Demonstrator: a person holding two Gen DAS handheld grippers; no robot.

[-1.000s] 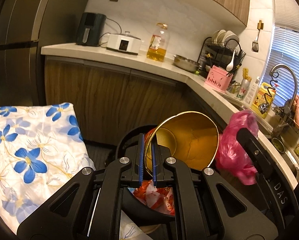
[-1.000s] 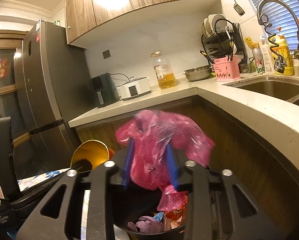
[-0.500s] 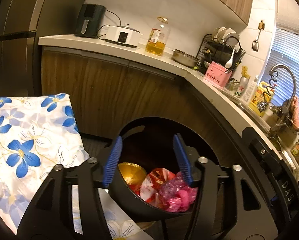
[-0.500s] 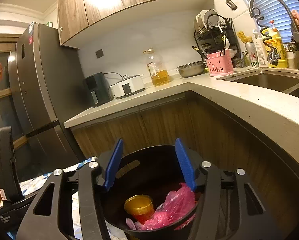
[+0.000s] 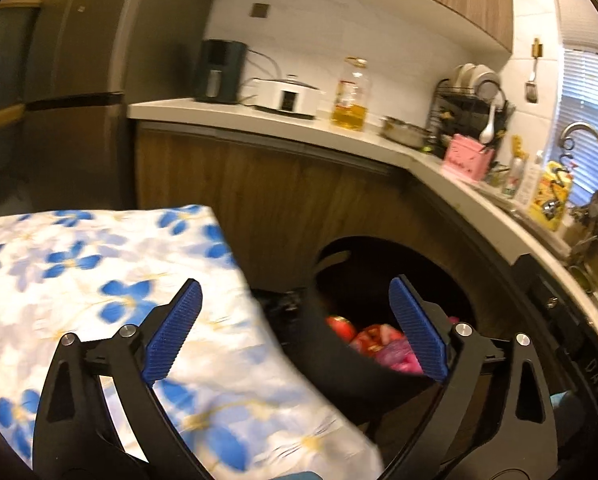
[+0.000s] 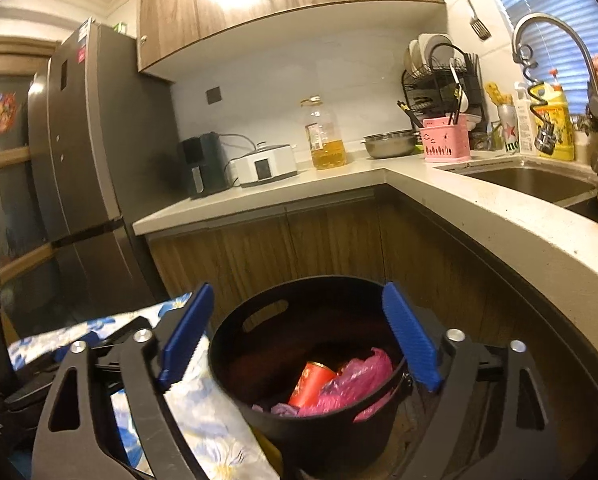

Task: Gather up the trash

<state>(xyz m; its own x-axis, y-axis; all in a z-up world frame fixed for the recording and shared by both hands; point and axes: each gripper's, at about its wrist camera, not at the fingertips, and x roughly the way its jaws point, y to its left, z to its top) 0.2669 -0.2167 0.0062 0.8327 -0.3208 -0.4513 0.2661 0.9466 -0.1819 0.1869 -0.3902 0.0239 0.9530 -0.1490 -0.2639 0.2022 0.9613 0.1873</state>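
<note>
My left tool (image 5: pixel 295 330) and right tool (image 6: pixel 299 336) both have their jaws spreading wide with nothing gripped between them. The black bin (image 6: pixel 259 320) sits at six o'clock in my right view, holding the pink bag (image 6: pixel 355 380) and red cup (image 6: pixel 313 382); the flowered cloth (image 5: pixel 79 272) lies at nine o'clock of it.

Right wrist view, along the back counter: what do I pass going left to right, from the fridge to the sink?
Fridge → black appliance → white cooker → oil bottle → steel bowl → pink utensil caddy → yellow bottle → faucet.
</note>
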